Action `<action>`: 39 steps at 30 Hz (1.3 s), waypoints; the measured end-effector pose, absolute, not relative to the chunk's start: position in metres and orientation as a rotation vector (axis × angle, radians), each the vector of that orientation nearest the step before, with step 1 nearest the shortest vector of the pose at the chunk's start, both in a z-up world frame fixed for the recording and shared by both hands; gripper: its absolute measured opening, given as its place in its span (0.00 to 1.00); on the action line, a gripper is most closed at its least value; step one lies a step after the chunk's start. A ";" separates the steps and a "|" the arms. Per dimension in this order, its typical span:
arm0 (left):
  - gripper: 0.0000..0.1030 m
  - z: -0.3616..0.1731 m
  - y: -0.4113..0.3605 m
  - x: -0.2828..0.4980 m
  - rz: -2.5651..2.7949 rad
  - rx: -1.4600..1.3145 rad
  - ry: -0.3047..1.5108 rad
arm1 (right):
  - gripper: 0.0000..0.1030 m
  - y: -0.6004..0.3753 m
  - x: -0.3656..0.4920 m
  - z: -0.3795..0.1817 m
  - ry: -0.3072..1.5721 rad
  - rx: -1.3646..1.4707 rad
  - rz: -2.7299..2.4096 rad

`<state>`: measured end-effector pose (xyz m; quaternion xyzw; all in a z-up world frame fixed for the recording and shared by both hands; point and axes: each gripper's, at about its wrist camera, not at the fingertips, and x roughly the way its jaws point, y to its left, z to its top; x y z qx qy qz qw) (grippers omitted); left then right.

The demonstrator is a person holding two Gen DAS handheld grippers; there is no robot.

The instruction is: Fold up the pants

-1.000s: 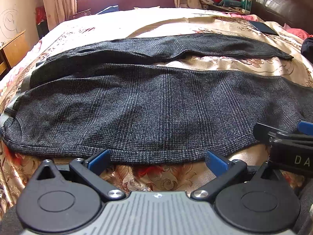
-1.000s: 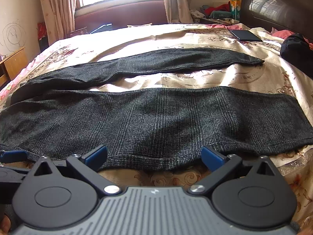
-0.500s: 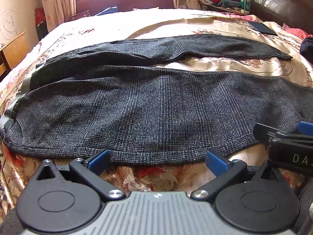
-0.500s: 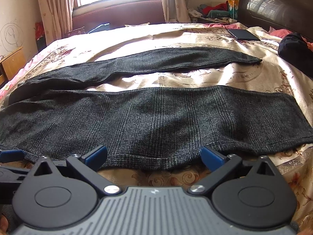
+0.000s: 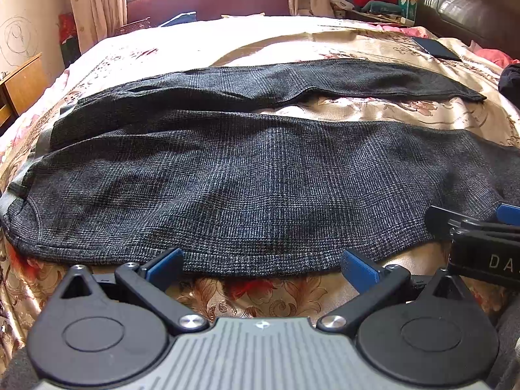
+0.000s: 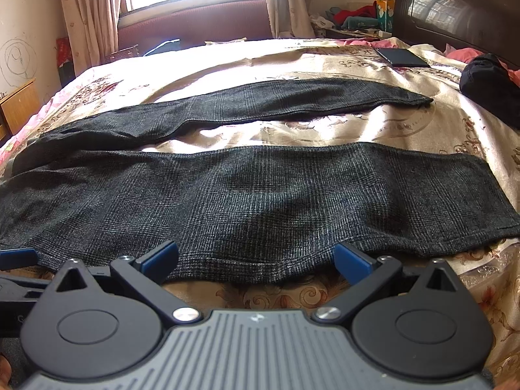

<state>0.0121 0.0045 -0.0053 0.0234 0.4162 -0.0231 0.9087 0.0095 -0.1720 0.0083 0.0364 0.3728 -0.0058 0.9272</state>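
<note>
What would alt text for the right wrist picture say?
Dark grey checked pants lie spread flat across a floral bedspread, legs apart. The open right tool sits at the near leg's edge, holding nothing.

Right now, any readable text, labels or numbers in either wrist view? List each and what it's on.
"DA", cut off by the frame edge: white letters on the right gripper body, seen in the left wrist view.
Yellow package by the headboard: printing too small and blurred to read.
Nothing else legible in either view.
</note>
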 end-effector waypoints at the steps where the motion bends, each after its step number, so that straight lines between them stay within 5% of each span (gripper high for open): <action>1: 1.00 -0.005 0.004 0.012 -0.050 0.049 0.859 | 0.98 -0.173 0.010 0.008 0.770 0.076 -0.018; 14: 1.00 0.033 0.036 -0.003 -0.092 -0.072 0.726 | 0.95 -0.131 0.009 0.079 0.731 -0.084 -0.051; 29: 1.00 0.009 0.085 0.071 -0.082 0.087 0.926 | 0.96 -0.118 0.090 -0.003 1.001 -0.044 0.100; 39: 0.89 0.048 0.191 0.140 -0.124 0.130 0.841 | 0.91 -0.074 0.172 0.051 0.858 -0.264 0.405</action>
